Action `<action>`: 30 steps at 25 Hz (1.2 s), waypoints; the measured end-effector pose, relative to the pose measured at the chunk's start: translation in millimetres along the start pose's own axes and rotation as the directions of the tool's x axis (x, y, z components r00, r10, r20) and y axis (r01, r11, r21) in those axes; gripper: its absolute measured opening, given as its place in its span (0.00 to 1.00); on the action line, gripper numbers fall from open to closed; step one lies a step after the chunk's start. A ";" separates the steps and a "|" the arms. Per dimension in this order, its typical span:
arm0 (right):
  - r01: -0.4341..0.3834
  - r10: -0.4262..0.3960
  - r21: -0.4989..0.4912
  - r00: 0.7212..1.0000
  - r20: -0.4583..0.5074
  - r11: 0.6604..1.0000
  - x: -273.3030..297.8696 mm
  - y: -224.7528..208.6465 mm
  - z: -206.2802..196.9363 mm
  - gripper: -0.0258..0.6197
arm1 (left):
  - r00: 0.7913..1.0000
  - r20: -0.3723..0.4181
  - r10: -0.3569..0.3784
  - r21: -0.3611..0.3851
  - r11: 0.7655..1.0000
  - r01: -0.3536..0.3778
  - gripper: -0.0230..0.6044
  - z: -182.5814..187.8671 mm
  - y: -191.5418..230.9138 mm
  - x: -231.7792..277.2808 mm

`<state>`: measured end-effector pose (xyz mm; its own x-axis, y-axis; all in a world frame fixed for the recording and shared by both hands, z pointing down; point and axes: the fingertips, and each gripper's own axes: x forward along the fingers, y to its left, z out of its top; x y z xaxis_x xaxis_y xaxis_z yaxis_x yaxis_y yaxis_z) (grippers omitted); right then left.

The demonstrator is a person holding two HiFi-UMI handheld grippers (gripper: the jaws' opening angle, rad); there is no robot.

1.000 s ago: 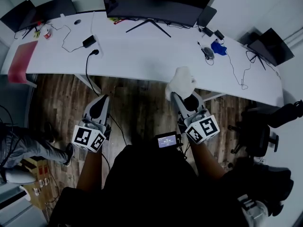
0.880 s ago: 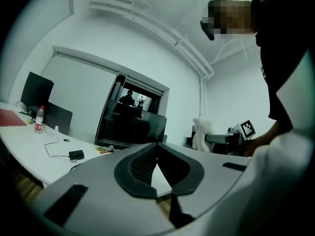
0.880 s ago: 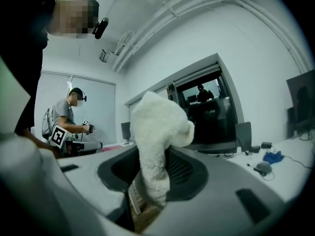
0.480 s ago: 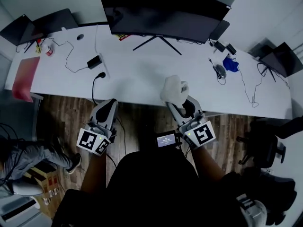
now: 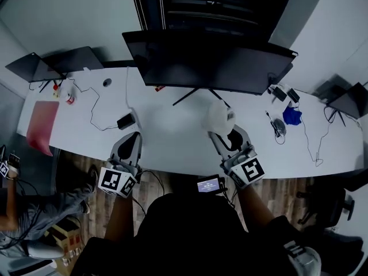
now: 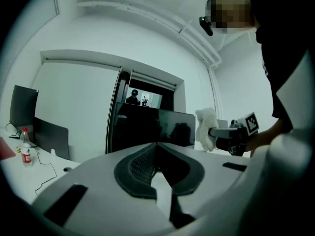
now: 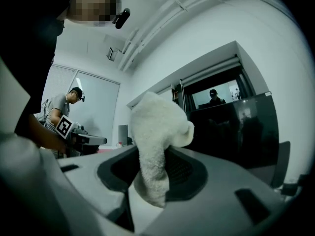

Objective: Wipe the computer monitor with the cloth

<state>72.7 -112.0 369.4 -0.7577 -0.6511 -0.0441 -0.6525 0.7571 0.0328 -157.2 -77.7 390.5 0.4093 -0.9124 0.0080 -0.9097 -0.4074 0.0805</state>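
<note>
At the left, our left hand-held gripper (image 5: 131, 138) hangs over the near edge of the tabletop (image 5: 172, 134). Its jaws are brought together with nothing between them, so we judge it has no part in the coming stroke.

Across the middle stands the computer monitor (image 5: 213, 62), dark and wide, its long axis running left to right along the far side of the tabletop, above its splayed stand (image 5: 195, 95).

To the right of that stand, our right hand-held gripper (image 5: 223, 130) is clamped on the white cloth (image 5: 218, 118), which bunches up out of the jaws in a soft wad (image 7: 157, 141). From this gripper the screen lies straight ahead and slightly to the right (image 7: 236, 127), with the cloth near its lower edge but, as far as we can tell, not yet touching the glass.

We judge the right arm is the nearer one. It needs to push forward until the cloth meets the screen, then sweep along its long axis.
</note>
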 end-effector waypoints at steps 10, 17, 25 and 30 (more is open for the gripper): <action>0.001 0.008 -0.125 0.998 0.069 0.992 127.0 -27.4 67.5 0.26 | 0.999 -0.025 -0.027 0.065 0.997 0.028 0.03 25.0 99.3 80.2; 0.003 0.031 -0.333 0.995 0.097 0.943 215.1 -13.9 139.3 0.26 | 0.989 -0.021 -0.146 0.072 0.986 0.147 0.03 39.9 143.3 128.8; -0.039 0.041 -0.546 0.999 -0.008 0.837 299.1 0.3 186.0 0.26 | 0.981 0.012 -0.195 0.042 0.980 0.194 0.04 48.1 179.0 151.4; -0.088 0.019 -0.656 0.994 -0.111 0.749 340.4 2.5 189.2 0.26 | 0.973 0.035 -0.229 0.009 0.973 0.229 0.04 49.7 183.5 151.8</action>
<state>-184.7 -321.6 165.6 -0.7667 -0.6384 0.0677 -0.4304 0.5894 0.6836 -265.5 -293.0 357.0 0.6043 -0.7955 -0.0456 -0.7923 -0.6060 0.0710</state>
